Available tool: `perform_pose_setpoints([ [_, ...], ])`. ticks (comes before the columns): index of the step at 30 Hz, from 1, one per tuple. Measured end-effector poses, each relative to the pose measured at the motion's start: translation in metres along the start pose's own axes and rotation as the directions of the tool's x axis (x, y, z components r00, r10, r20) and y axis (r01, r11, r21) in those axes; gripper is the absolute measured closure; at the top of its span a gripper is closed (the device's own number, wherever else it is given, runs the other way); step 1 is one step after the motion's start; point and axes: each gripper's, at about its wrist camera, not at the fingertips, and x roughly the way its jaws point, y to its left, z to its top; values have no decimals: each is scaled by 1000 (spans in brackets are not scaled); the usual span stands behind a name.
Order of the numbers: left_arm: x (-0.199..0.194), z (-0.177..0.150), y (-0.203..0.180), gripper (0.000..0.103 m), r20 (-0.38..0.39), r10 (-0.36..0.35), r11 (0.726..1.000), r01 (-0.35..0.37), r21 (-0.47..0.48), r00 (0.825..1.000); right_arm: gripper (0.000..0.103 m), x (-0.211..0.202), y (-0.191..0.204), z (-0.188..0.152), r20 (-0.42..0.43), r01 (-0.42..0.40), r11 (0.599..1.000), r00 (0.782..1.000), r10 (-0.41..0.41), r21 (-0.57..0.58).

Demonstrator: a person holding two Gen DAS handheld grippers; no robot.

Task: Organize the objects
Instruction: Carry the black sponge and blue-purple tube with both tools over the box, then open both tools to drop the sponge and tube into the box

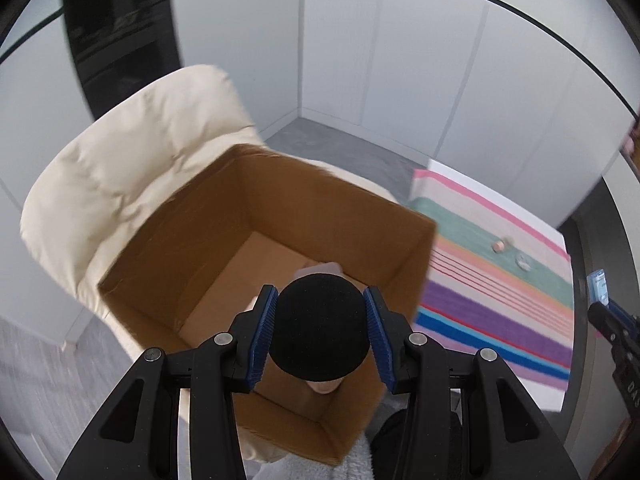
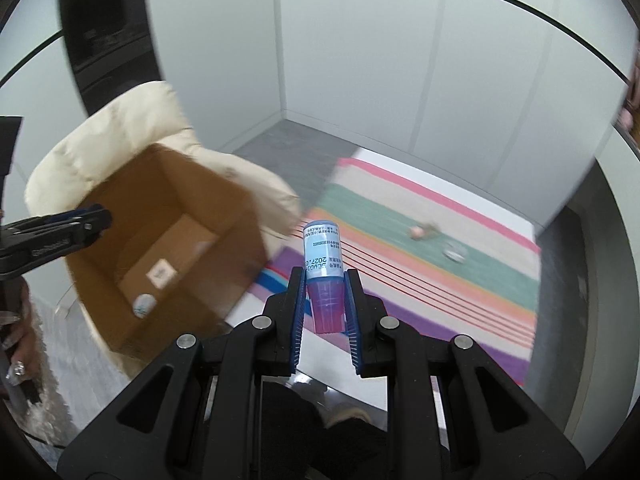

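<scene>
Cardboard box [image 2: 168, 240] holds a small bottle [image 2: 144, 305]; left tongs [image 1: 321, 326] grip a black ball [image 1: 320, 326], right tongs [image 2: 325, 300] a vial [image 2: 323, 276].

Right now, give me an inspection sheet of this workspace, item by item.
Surface: striped cloth on a white table.
Job's things: cardboard box on a cream chair; a black ball; a small bottle.
Clutter: two small items on the cloth, blurred.
Tongs: left tongs shut on the ball above the box; right tongs shut on the bottle.
Cables: nothing seen.
Surroundings: pale wall panels, grey floor.
</scene>
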Motion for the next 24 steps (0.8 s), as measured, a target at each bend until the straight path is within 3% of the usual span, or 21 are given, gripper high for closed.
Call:
perform_pose_setpoints([
  [9,-2,11,35,58,31,44,996,-41,-81,999,83,19,83,26,-3,-110,985,994,111,-131],
  [16,9,10,45,57,-5,48,994,-48,-101,999,83,38,114,30,-37,-152,973,988,148,-174],
  [19,10,9,51,49,7,81,990,-80,-120,997,83,48,124,31,-50,-180,966,984,173,-183],
  [20,9,8,53,45,16,92,988,-90,-127,996,74,50,126,30,-50,-189,964,982,183,-186],
  [21,9,8,54,33,18,99,987,-95,-128,995,40,53,128,30,-56,-196,962,980,189,-190],
  [22,9,9,55,20,13,112,986,-109,-129,994,21,56,130,30,-63,-197,961,980,188,-192],
  [23,10,9,57,14,7,133,982,-131,-133,991,0,58,133,30,-58,-189,963,982,181,-192],
  [24,10,8,58,8,7,140,981,-138,-138,990,0,57,135,30,-39,-181,964,984,177,-193],
])
